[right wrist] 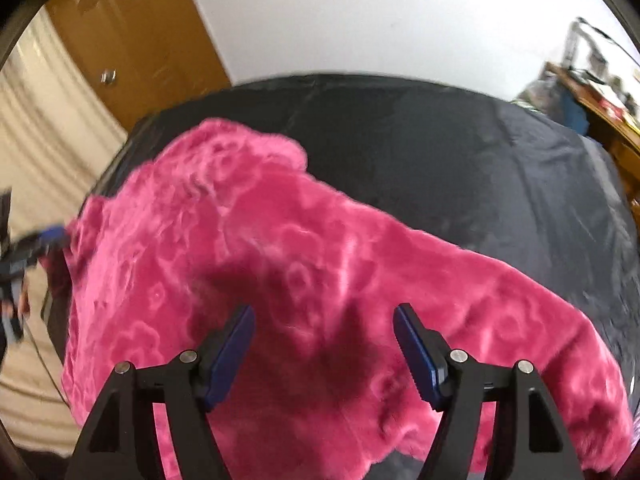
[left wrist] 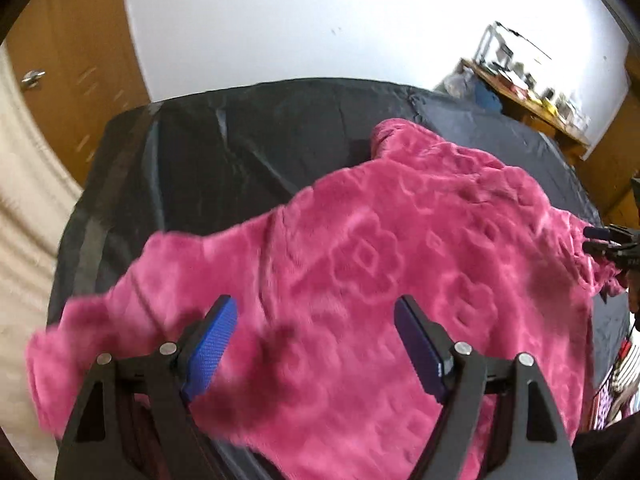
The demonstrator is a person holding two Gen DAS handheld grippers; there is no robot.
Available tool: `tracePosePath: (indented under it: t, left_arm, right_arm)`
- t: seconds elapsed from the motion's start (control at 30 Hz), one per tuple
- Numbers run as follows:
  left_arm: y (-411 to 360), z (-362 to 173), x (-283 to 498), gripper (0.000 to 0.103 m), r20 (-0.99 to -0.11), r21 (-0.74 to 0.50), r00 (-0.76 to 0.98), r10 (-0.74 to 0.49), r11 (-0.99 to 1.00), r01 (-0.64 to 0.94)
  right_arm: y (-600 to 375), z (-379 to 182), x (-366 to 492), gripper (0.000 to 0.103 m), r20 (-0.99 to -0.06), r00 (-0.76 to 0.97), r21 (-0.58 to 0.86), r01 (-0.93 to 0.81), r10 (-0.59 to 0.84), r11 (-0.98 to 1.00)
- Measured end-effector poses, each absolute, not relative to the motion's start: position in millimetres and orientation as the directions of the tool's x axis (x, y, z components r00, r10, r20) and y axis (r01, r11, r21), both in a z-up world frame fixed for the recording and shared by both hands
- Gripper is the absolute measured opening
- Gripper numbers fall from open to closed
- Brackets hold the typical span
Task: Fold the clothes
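Pink fleece garment [left wrist: 380, 280], embossed with flowers, spread across the black-covered desk [left wrist: 224, 148], one sleeve [left wrist: 100, 344] trailing toward the left edge, another part [right wrist: 240, 148] reaching to the far side. Laid out flat, likely so edges can be reached; whether already folded once cannot be told. Left gripper [left wrist: 316, 344] hovering above the near cloth, fingers [left wrist: 212, 344] spread apart, holding nothing. Right gripper [right wrist: 324, 352] likewise over the fleece, fingers [right wrist: 416, 352] parted and empty.
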State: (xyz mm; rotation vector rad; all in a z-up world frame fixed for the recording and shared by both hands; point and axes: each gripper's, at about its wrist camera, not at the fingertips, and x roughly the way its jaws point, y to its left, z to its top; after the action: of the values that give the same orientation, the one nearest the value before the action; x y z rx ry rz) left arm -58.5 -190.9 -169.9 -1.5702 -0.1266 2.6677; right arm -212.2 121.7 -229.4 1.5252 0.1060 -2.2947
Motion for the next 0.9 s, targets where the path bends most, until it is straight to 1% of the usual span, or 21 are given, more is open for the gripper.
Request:
tracePosePath:
  t: [0.13, 0.3, 0.37, 0.4, 0.43, 0.47, 0.57, 0.67, 0.8, 0.87, 0.9]
  left_arm:
    - [-195, -183, -93, 0.084, -0.889, -0.076, -0.448, 0.093, -0.995, -0.057]
    - [-192, -196, -127, 0.084, -0.908, -0.075, -0.396, 0.137, -0.983, -0.168]
    - [-189, -202, -140, 0.084, -0.914, -0.08, -0.372, 0.159, -0.972, -0.219]
    - [-188, -206, -147, 0.084, -0.918, -0.082, -0.36, 0.169, -0.966, -0.245]
    - [-187, -209, -153, 0.084, -0.921, -0.085, -0.347, 0.179, -0.959, -0.27]
    - [-186, -212, -160, 0.084, -0.923, -0.088, -0.334, 0.189, -0.951, -0.295]
    - [-182, -221, -179, 0.084, -0.932, -0.098, -0.292, 0.216, -0.924, -0.37]
    - [-177, -228, -188, 0.084, -0.937, -0.129, -0.239, 0.253, -0.89, -0.438]
    - [-174, -237, -195, 0.084, -0.94, -0.17, -0.184, 0.287, -0.862, -0.477]
    - [-173, -238, -193, 0.082, -0.936, -0.175, -0.184, 0.299, -0.852, -0.493]
    - [-173, -237, -193, 0.079, -0.935, -0.179, -0.182, 0.305, -0.847, -0.5]
  right_arm:
    - [97, -259, -220, 0.073, -0.956, -0.206, 0.115, 0.4, -0.211, -0.909]
    - [84, -293, -221, 0.074, -0.984, -0.092, 0.102, 0.394, -0.15, -0.914]
    - [81, -297, -219, 0.085, -0.985, -0.088, 0.101, 0.407, -0.148, -0.908]
    - [78, -299, -219, 0.087, -0.985, -0.086, 0.101, 0.413, -0.149, -0.905]
    - [76, -300, -218, 0.093, -0.985, -0.086, 0.099, 0.418, -0.148, -0.903]
    - [73, -303, -217, 0.103, -0.986, -0.082, 0.095, 0.431, -0.144, -0.897]
    - [55, -309, -208, 0.103, -0.99, -0.132, -0.02, 0.511, -0.055, -0.859]
    - [57, -311, -208, 0.103, -0.986, -0.148, -0.014, 0.512, -0.072, -0.859]
    - [61, -310, -201, 0.103, -0.977, -0.191, -0.018, 0.522, -0.096, -0.853]
    - [62, -311, -200, 0.103, -0.975, -0.198, -0.02, 0.518, -0.097, -0.855]
    - [63, -311, -200, 0.103, -0.977, -0.194, -0.021, 0.515, -0.093, -0.857]
